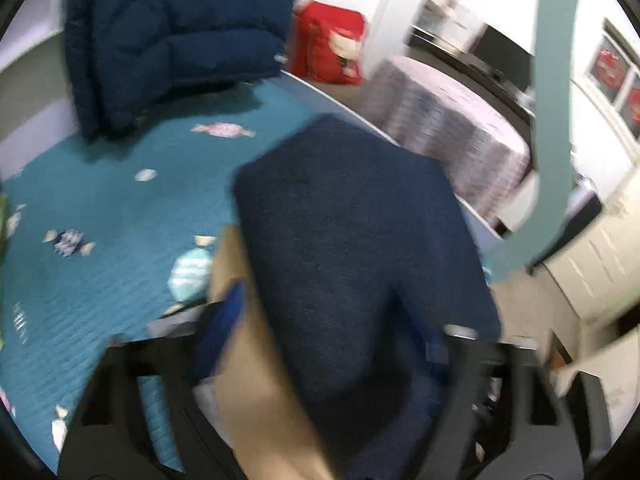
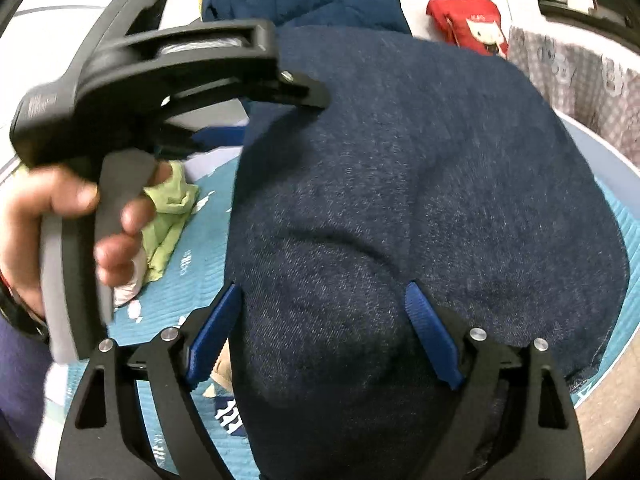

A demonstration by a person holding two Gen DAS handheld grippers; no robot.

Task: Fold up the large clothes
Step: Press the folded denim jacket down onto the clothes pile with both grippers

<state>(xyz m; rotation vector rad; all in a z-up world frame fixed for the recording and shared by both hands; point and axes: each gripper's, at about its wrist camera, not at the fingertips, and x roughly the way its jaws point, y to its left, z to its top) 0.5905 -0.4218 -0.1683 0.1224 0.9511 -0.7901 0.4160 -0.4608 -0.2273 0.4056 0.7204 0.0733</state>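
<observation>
A dark blue denim garment [image 2: 420, 200] with a tan lining [image 1: 256, 360] is held up above the teal bedspread [image 1: 100, 220]. In the right wrist view my right gripper [image 2: 324, 336] has its blue pads [image 2: 432, 340] spread wide, with the denim bulging between them. My left gripper [image 2: 308, 92], held by a hand [image 2: 60, 220], grips the denim's upper left edge. In the left wrist view the denim [image 1: 360, 260] fills the space between the fingers of the left gripper [image 1: 340, 320], hiding the right one.
A folded navy puffer jacket [image 1: 176, 36] lies at the far end of the bed. A green cloth [image 2: 168, 220] lies on the bedspread at left. A red bag [image 1: 328, 44] and a chequered covered stool [image 1: 448, 128] stand beyond the bed edge.
</observation>
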